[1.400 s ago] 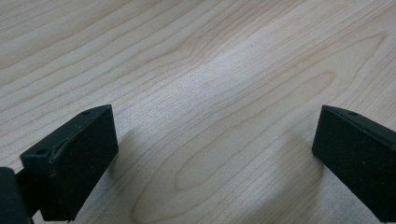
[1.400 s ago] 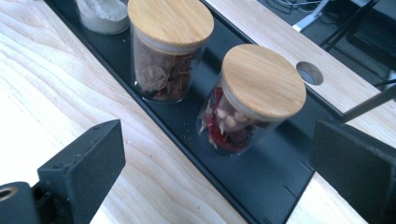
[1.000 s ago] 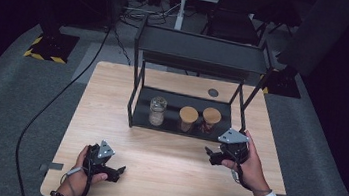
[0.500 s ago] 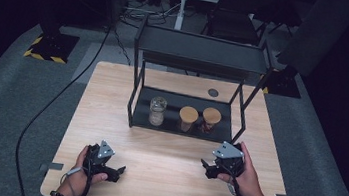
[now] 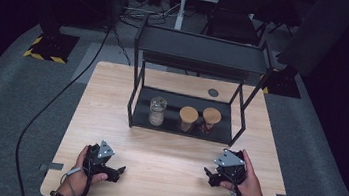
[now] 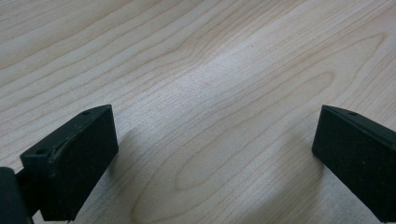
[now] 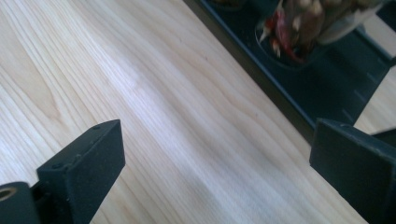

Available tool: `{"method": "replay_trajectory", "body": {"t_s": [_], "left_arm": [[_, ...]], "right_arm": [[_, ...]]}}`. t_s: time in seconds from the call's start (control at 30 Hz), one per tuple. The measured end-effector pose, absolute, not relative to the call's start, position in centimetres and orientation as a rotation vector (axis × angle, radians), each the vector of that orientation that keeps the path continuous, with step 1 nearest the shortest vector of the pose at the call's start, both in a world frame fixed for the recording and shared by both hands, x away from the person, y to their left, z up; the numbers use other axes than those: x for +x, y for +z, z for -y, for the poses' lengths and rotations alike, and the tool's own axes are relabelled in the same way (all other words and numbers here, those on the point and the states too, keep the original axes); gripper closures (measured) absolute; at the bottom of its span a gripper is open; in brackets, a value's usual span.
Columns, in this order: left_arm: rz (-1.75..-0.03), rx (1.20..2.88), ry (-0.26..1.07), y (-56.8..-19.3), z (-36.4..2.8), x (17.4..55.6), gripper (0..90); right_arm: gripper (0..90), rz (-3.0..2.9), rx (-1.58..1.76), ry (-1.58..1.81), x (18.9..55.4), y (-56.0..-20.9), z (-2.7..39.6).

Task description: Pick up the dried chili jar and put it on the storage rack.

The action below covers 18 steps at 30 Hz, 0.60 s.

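Tongs (image 5: pixel 115 173) in the left hand (image 5: pixel 81 175) rest low on the table (image 5: pixel 166 152) at about 7 o'clock, jaws wide apart with bare wood between them. The right tongs (image 5: pixel 209 175), at about 5 o'clock, are open too and hold nothing. Just beyond them, toward 12 o'clock, stands a black rack (image 5: pixel 183 129). On its lower tray stand three jars: a glass jar (image 5: pixel 157 111) at the left, a cork-topped jar (image 5: pixel 188 118) in the middle, and another cork-topped jar (image 5: pixel 210 119) at the right, nearest the right tongs.
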State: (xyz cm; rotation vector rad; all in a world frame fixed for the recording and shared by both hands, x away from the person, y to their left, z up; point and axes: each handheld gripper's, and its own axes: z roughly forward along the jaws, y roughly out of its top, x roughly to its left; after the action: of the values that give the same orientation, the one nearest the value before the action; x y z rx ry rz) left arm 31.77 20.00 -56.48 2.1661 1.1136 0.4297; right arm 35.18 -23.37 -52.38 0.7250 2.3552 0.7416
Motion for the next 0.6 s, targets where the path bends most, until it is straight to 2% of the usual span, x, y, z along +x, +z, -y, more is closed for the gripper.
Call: {"method": "replay_trajectory", "body": {"t_s": [0.6], "left_arm": [[-1.114, 2.166, 0.43, -56.5, -20.0, 31.8, 0.0]], "right_arm": [[3.4, -2.361, 0.852, 0.73, 35.1, -54.4, 25.9]]}}
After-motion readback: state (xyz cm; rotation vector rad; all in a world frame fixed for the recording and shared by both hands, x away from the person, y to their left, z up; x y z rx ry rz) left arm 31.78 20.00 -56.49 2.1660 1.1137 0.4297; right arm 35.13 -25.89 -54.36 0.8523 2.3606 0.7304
